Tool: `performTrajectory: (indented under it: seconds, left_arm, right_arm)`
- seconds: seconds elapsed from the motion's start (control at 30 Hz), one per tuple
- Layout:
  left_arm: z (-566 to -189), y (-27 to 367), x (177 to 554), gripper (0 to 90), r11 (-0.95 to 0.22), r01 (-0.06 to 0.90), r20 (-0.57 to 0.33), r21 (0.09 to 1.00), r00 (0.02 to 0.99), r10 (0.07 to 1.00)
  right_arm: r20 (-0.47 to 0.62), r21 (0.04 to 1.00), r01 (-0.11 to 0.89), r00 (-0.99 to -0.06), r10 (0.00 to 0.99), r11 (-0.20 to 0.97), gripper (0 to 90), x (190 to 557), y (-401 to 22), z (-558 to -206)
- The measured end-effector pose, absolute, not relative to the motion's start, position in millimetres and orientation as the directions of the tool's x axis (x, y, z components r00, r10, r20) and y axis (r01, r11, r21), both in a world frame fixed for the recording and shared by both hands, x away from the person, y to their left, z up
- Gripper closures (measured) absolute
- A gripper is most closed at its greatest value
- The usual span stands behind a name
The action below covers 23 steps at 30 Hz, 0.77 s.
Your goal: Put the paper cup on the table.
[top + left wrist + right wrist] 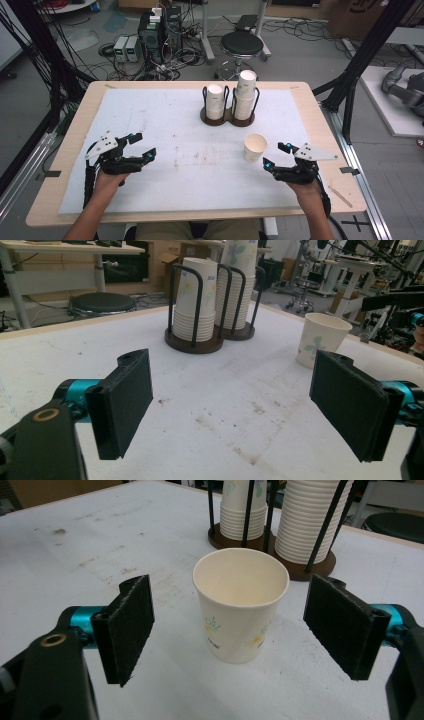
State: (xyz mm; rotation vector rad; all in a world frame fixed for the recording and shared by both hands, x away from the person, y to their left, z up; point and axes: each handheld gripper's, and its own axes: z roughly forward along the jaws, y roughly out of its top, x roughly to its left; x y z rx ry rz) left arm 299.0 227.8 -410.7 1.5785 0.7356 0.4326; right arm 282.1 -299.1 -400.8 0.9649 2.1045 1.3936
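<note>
A single white paper cup point(255, 147) stands upright and empty on the white mat, right of centre. My right gripper point(276, 154) is open just in front of it. In the right gripper view the cup point(240, 611) stands a little beyond the two spread pads, apart from both. My left gripper point(142, 145) is open over the mat's left side with nothing between its pads point(129, 400). A dark double cup holder point(227, 117) at the back holds two stacks of paper cups point(244, 95); the same holder point(195, 342) and the single cup point(323, 340) appear in the left gripper view.
The white mat point(165, 125) covers most of the wooden table point(320, 130). A black stool point(242, 45) and electronics boxes point(159, 30) with cables stand on the floor behind the table. Black frame posts point(367, 55) rise at both sides.
</note>
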Motion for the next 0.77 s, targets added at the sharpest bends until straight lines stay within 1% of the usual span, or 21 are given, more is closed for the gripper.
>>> performTrajectory:
  seconds: [0.3,0.77]
  left_arm:
    - [-411.0,229.1,297.5,17.4,-0.017,0.204,-0.138,0.979,0.722,0.678]
    - [-413.6,229.0,299.9,17.5,-0.026,0.217,-0.140,0.976,0.712,0.688]
  right_arm:
    - [0.036,0.926,0.305,-0.654,0.755,0.220,20.8,283.5,-301.6,-401.1]
    - [0.026,0.926,0.301,-0.651,0.759,0.226,20.8,286.9,-303.6,-403.5]
